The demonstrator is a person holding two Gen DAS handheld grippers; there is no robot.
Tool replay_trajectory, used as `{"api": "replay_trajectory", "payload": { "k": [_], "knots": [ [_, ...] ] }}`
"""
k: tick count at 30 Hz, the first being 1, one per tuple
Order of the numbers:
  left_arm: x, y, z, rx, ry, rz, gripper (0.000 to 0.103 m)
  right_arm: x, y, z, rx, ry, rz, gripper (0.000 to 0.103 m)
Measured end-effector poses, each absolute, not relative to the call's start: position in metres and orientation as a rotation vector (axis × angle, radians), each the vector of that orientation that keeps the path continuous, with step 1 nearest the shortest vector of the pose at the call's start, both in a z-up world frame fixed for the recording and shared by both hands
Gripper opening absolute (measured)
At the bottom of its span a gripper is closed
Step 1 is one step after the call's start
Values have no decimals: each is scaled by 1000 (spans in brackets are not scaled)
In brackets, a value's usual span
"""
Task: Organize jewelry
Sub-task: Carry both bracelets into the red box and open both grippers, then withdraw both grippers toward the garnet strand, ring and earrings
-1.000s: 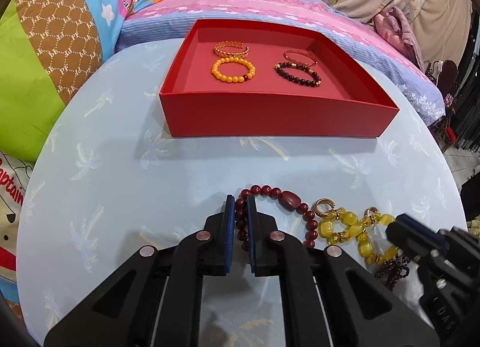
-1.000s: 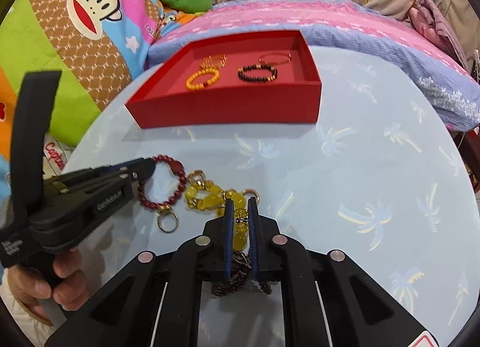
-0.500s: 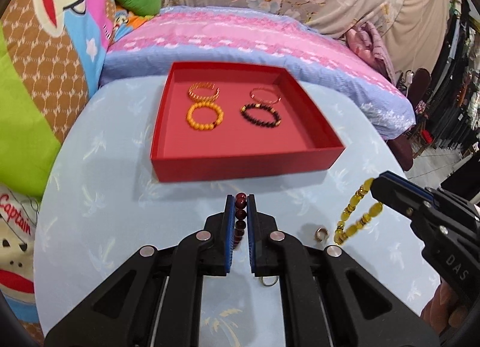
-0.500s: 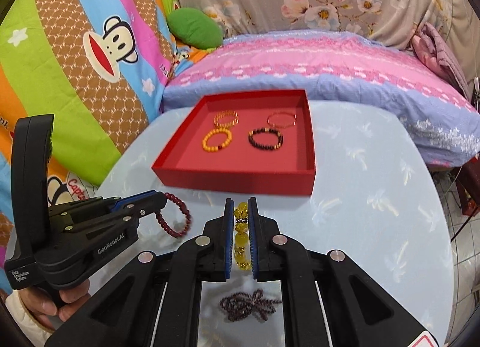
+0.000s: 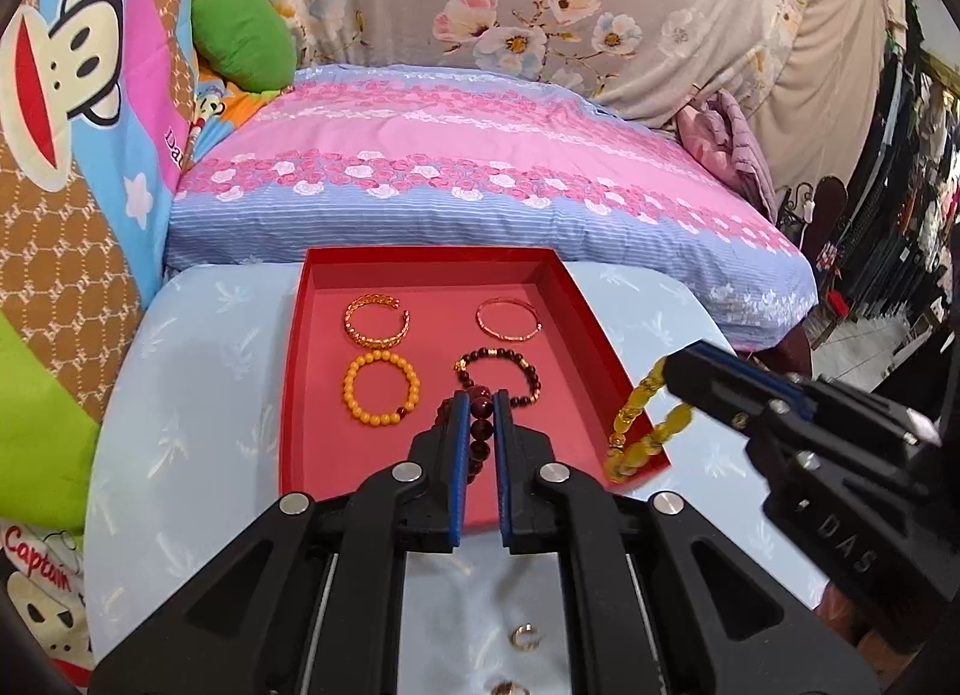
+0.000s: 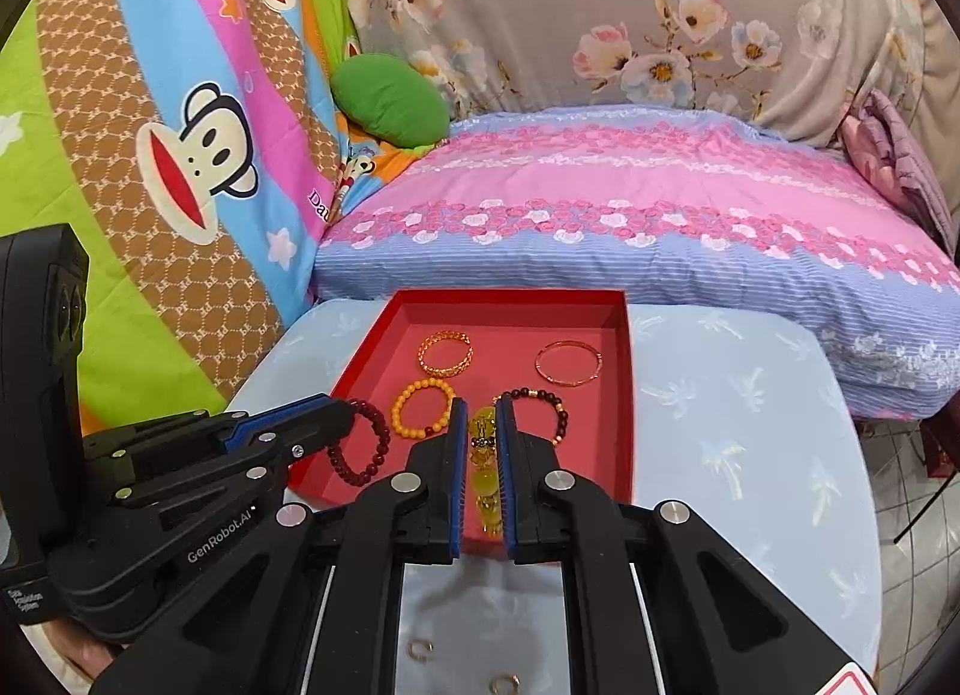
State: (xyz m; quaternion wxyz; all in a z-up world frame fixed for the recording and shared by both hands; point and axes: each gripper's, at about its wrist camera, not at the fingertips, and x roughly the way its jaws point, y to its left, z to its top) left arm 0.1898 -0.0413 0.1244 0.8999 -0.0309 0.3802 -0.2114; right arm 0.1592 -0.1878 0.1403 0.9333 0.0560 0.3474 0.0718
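A red tray [image 5: 300, 347] [image 6: 629, 395] on the light blue table holds a gold cuff [image 5: 376, 321], a thin gold bangle [image 5: 509, 320], an orange bead bracelet [image 5: 380, 388] and a dark bead bracelet [image 5: 498, 374]. My left gripper [image 5: 480, 402] is shut on a dark red bead bracelet [image 5: 480, 425] [image 6: 358, 443], hanging over the tray's near part. My right gripper [image 6: 482, 408] is shut on a yellow bead bracelet [image 6: 486, 473] [image 5: 639, 431], hanging over the tray's near right corner.
Small gold rings lie on the table near me [image 5: 524, 635] [image 6: 420, 650] [image 6: 504, 683]. A pink and blue quilted bed [image 5: 480, 167] lies behind the table. Colourful cushions [image 6: 180, 155] stand at the left.
Both grippers have lifted their bracelets off the table and carried them forward over the red tray. The tray now sits much closer beneath the fingertips.
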Motion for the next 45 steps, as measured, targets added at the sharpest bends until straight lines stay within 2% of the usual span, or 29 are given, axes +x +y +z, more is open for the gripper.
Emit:
{"api": "replay_trajectory", "payload": {
  "k": [6, 13, 19, 20, 21, 22, 23, 27, 36, 39, 45],
  "knots": [
    [224, -40, 92, -155, 857, -465, 8, 197, -185, 104, 162, 788, 162, 9],
    [247, -32, 38, -96, 944, -369, 8, 221, -202, 46, 171, 907, 83, 9],
    [248, -27, 29, -36, 919, -282, 9, 219, -210, 37, 134, 904, 23, 12],
    [246, -28, 30, -29, 910, -271, 16, 217, -208, 38, 120, 899, 19, 14],
    [244, -29, 32, -20, 899, -255, 24, 215, -207, 39, 109, 891, 14, 20],
    [241, -30, 35, -11, 883, -236, 40, 213, -205, 40, 100, 882, 10, 25],
    [239, -31, 37, -4, 865, -226, 44, 209, -203, 42, 87, 868, 5, 34],
    [227, -33, 46, 33, 830, -220, 44, 194, -196, 53, 36, 816, -3, 40],
    [178, -26, 55, 55, 815, -202, 44, 144, -195, 64, 89, 804, 26, 41],
    [154, -25, 51, 77, 813, -182, 48, 121, -196, 60, 102, 815, 22, 41],
    [116, -16, 35, 46, 857, -181, 48, 73, -199, 46, 106, 849, 8, 41]
  ]
}}
